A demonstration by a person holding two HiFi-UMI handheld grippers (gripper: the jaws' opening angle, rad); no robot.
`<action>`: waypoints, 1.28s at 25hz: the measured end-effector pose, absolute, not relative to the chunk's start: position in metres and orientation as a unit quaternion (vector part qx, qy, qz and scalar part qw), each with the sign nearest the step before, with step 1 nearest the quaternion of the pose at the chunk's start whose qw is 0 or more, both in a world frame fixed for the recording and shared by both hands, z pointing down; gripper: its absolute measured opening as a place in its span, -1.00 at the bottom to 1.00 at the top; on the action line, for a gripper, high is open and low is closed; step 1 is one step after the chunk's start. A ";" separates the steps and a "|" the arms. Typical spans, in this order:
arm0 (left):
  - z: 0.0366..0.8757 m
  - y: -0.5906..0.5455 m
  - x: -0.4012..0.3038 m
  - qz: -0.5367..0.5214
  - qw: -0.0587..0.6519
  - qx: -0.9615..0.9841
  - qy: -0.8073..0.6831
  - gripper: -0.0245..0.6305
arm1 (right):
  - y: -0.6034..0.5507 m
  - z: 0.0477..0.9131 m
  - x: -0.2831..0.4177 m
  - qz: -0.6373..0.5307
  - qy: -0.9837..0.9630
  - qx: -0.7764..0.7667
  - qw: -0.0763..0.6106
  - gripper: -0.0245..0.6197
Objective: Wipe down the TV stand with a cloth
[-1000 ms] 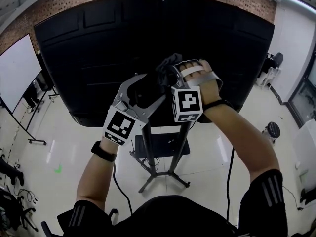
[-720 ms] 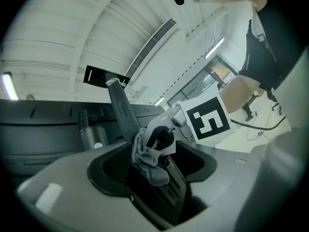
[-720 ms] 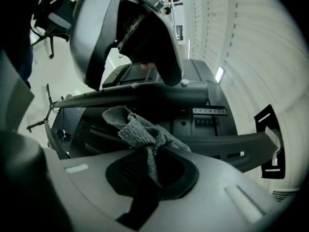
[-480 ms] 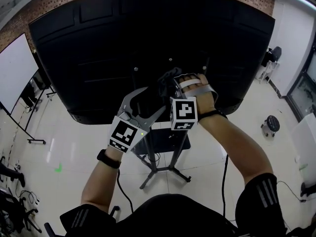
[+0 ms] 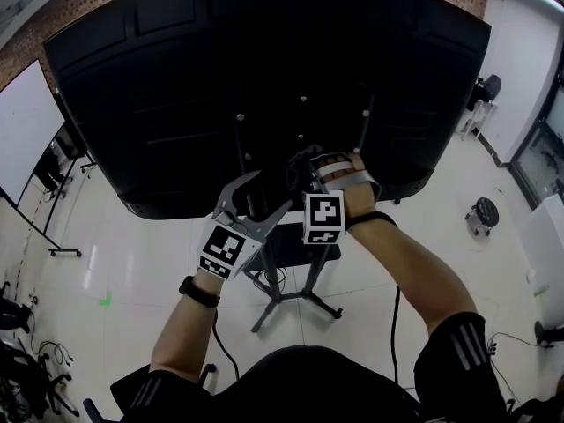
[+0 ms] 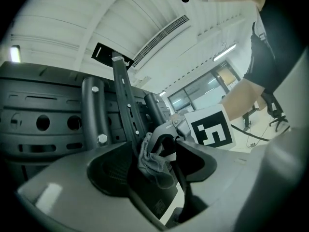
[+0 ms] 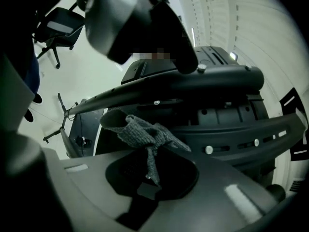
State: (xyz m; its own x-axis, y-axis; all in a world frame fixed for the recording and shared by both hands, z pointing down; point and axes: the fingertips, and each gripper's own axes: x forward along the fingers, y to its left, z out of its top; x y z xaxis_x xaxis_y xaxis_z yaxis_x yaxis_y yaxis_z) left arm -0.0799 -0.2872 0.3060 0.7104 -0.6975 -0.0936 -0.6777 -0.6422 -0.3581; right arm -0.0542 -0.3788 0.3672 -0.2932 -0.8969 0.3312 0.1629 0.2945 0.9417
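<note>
The TV stand's upright poles (image 5: 242,139) run up the back of a big black TV (image 5: 176,77); its legs (image 5: 282,300) spread on the floor below. My right gripper (image 5: 305,164) is shut on a grey cloth (image 5: 295,159), held against the stand near the TV's lower edge. In the right gripper view the cloth (image 7: 145,133) droops from the jaws in front of the black bracket (image 7: 231,129). My left gripper (image 5: 266,189) stands open just left of it. From the left gripper view, the cloth (image 6: 154,161) hangs between the spread jaws beside the right gripper's marker cube (image 6: 210,129).
A dark shelf (image 5: 295,252) sits low on the stand. A whiteboard on a wheeled frame (image 5: 22,139) stands at the left, a round stool (image 5: 485,211) and an office chair (image 5: 483,95) at the right. Cables (image 5: 213,337) trail over the glossy white floor.
Both grippers have come lower and closer together near the TV's bottom edge, the cloth still in the right one. The left jaws stay open.
</note>
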 end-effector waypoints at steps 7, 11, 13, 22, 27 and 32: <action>0.324 -0.281 -0.077 -0.034 0.172 -0.911 0.374 0.03 | -0.379 0.402 -0.052 -0.497 -0.625 0.288 0.528 -0.82; 0.330 -0.280 -0.078 -0.036 0.165 -0.912 0.374 0.03 | -0.378 0.415 -0.052 -0.484 -0.634 0.283 0.532 -0.82; 0.332 -0.279 -0.078 -0.037 0.161 -0.913 0.374 0.03 | -0.375 0.417 -0.053 -0.476 -0.645 0.281 0.527 -0.82; 0.319 -0.264 -0.065 -0.017 0.165 -0.918 0.360 0.03 | -0.328 0.344 -0.052 -0.371 -0.809 0.324 0.322 -0.82; 0.290 -0.256 -0.046 0.013 0.193 -0.914 0.356 0.07 | -0.309 0.290 -0.026 -0.375 -0.819 0.351 0.254 -0.82; 0.260 -0.250 -0.019 0.036 0.218 -0.912 0.346 0.09 | -0.303 0.246 0.007 -0.393 -0.812 0.375 0.215 -0.82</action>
State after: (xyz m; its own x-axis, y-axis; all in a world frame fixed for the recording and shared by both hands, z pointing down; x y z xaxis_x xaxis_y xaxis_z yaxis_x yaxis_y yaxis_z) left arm -0.0192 -0.2503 0.2602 0.7579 -0.6156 -0.2158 -0.6467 -0.6657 -0.3723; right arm 0.0071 -0.3029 0.2461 -0.6257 -0.7781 0.0552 -0.4399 0.4104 0.7988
